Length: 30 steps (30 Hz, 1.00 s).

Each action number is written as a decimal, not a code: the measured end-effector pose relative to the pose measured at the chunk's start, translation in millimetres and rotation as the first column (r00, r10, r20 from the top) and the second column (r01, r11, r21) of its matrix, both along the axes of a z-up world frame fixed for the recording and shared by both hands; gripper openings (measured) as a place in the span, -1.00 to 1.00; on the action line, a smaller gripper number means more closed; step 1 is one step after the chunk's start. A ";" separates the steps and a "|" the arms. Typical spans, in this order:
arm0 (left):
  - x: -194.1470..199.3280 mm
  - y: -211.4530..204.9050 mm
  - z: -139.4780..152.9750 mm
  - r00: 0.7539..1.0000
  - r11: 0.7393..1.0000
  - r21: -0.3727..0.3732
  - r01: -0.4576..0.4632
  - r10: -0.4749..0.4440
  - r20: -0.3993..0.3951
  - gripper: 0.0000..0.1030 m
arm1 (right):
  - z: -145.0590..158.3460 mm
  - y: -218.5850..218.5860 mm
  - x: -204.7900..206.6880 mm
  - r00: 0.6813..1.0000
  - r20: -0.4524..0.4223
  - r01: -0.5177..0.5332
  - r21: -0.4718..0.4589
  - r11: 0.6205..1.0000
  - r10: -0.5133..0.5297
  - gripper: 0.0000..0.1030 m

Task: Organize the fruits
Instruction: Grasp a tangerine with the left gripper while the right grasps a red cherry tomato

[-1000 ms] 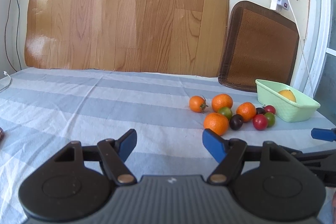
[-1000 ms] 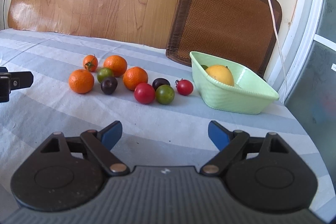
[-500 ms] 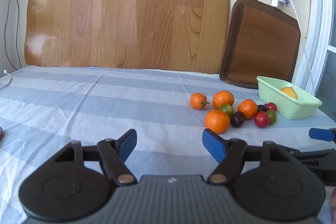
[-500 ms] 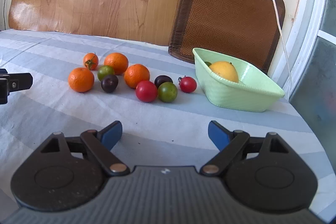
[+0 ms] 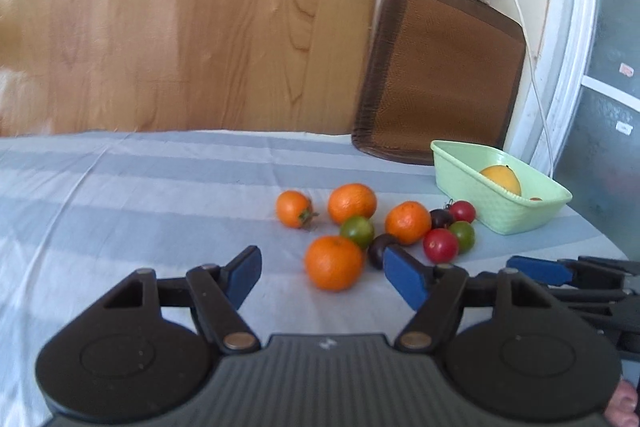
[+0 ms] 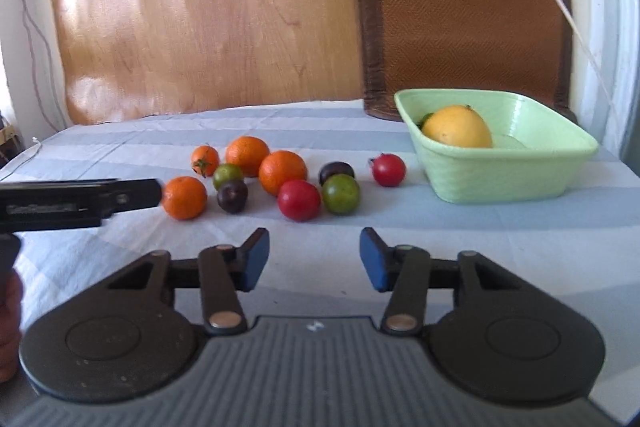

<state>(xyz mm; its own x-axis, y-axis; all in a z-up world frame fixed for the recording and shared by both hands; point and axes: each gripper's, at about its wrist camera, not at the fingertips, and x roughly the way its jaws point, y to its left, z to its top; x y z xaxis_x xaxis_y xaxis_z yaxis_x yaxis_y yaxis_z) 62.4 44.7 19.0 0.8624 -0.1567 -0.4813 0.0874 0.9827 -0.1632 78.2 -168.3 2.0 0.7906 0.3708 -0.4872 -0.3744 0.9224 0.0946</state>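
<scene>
Left wrist view: the left gripper (image 5: 320, 273) has closed in on the fruit cluster over the last second, jaws apart, now framing the nearest mandarin (image 5: 334, 262) on the striped cloth (image 5: 120, 203). Likely the first pick. Right gripper (image 6: 314, 257) hangs back, jaws apart, empty. Green basket (image 6: 500, 179) to the right holds a yellow fruit (image 6: 457, 127) (and something green behind it, unclear). Cherry tomatoes and mandarins remain loose, outside the basket.

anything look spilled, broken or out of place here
Nothing spilled or damaged. Only oddity: the oranges and small tomatoes sit loose on the striped tablecloth beside the pale green plastic basket, which holds one yellow citrus fruit.
</scene>
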 end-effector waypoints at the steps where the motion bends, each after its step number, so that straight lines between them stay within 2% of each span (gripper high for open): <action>1: 5.7 -3.8 0.1 1.000 1.000 0.017 0.013 -0.013 -0.001 0.31 | 1.1 3.3 1.0 1.000 0.008 -0.016 -0.007 1.000 0.016 -0.08; 3: 16.7 -9.2 -2.2 0.999 0.998 0.054 0.033 -0.032 -0.019 0.18 | 1.6 10.0 4.2 0.998 0.027 -0.051 -0.037 0.998 0.052 -0.27; 4: 21.5 -10.1 -4.2 0.999 0.997 0.062 0.042 -0.040 -0.034 0.05 | 1.2 13.7 6.5 0.997 0.031 -0.067 -0.052 0.996 0.069 -0.32; 5: 27.0 -10.1 -6.0 0.997 0.997 0.055 0.055 -0.052 -0.062 -0.08 | 0.8 17.3 8.2 0.996 0.035 -0.078 -0.064 0.995 0.080 -0.38; 7: 33.7 -7.6 -8.0 0.994 0.998 0.034 0.061 -0.058 -0.093 -0.09 | -1.9 22.0 14.3 0.994 0.032 -0.098 -0.088 0.991 0.102 -0.49; 10: 38.5 1.6 -10.7 0.991 0.998 -0.022 0.056 -0.058 -0.123 -0.24 | -5.1 25.2 24.2 0.994 0.022 -0.103 -0.089 0.991 0.106 -0.47; 14: 36.0 8.1 -12.2 0.991 0.997 -0.065 0.052 -0.060 -0.120 -0.26 | -5.4 23.8 36.1 0.998 0.006 -0.060 -0.093 0.994 0.061 -0.47; 19: 32.3 8.4 -11.4 0.992 0.996 -0.063 0.069 -0.075 -0.104 -0.27 | -7.4 24.7 47.2 0.997 -0.034 -0.067 -0.086 0.994 0.064 -0.36; 21: 29.7 7.2 -9.8 0.993 0.996 -0.054 0.074 -0.079 -0.092 -0.28 | -8.4 26.7 49.9 0.996 -0.049 -0.076 -0.089 0.993 0.072 -0.38; 24: 24.3 7.3 -6.0 0.994 0.995 -0.070 0.078 -0.083 -0.066 -0.28 | -3.8 22.6 36.6 0.997 -0.002 -0.083 -0.077 0.994 0.083 -0.40; 26: 20.3 5.1 -3.2 0.993 0.989 -0.110 0.096 -0.104 -0.063 -0.28 | -1.1 17.4 23.5 0.995 0.026 -0.091 -0.075 0.993 0.094 -0.41; 30: 23.0 -24.3 7.5 0.983 0.976 -0.134 0.171 -0.179 -0.049 -0.28 | 2.7 -8.9 5.7 0.994 0.056 -0.090 -0.031 0.995 0.092 -0.41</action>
